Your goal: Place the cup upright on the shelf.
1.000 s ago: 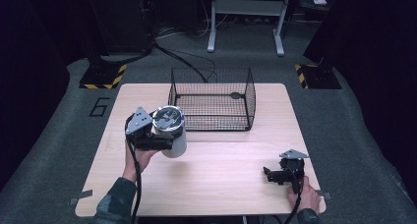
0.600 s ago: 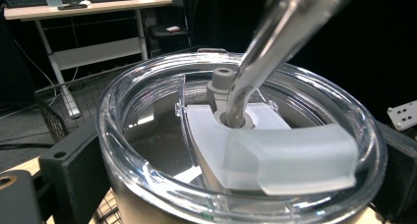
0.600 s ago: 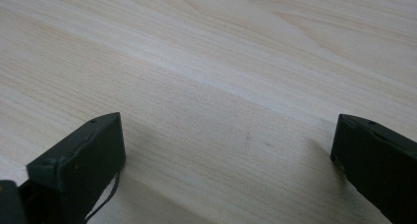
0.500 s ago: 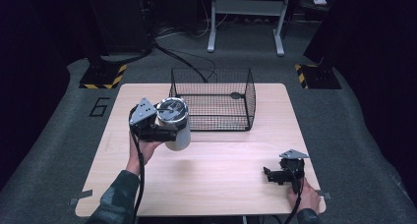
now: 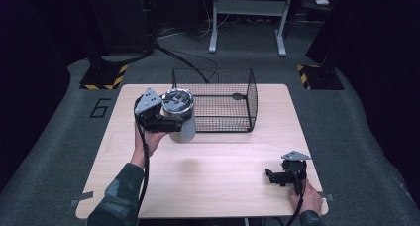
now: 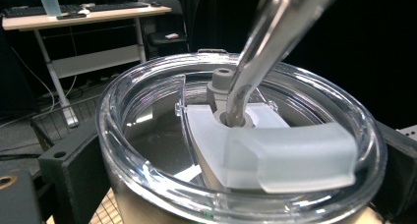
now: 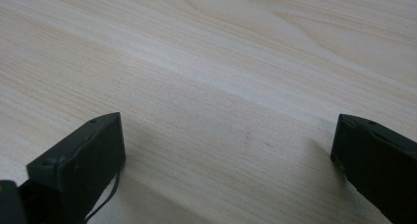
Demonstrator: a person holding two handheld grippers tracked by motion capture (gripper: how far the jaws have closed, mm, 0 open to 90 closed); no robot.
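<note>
A steel tumbler (image 5: 179,118) with a clear lid and a metal straw is held above the table, just left of the black wire basket (image 5: 218,100). My left gripper (image 5: 163,122) is shut on the tumbler's side. In the left gripper view the clear lid (image 6: 236,145) is very close, with the straw (image 6: 265,42) rising through its frosted slider, and the black jaws press on both sides of the cup. My right gripper (image 5: 277,176) rests on the table near the front right corner, open, with bare wood (image 7: 221,111) between its jaws.
The wire basket stands at the back middle of the wooden table (image 5: 208,171), its top open. Beyond the table lie a desk frame (image 5: 247,18), cables and yellow-black floor markers (image 5: 104,76). A desk with a bottle (image 6: 49,0) appears far off in the left gripper view.
The left gripper has carried the tumbler up and to the right, closer to the basket's left wall. The right gripper has stayed still.
</note>
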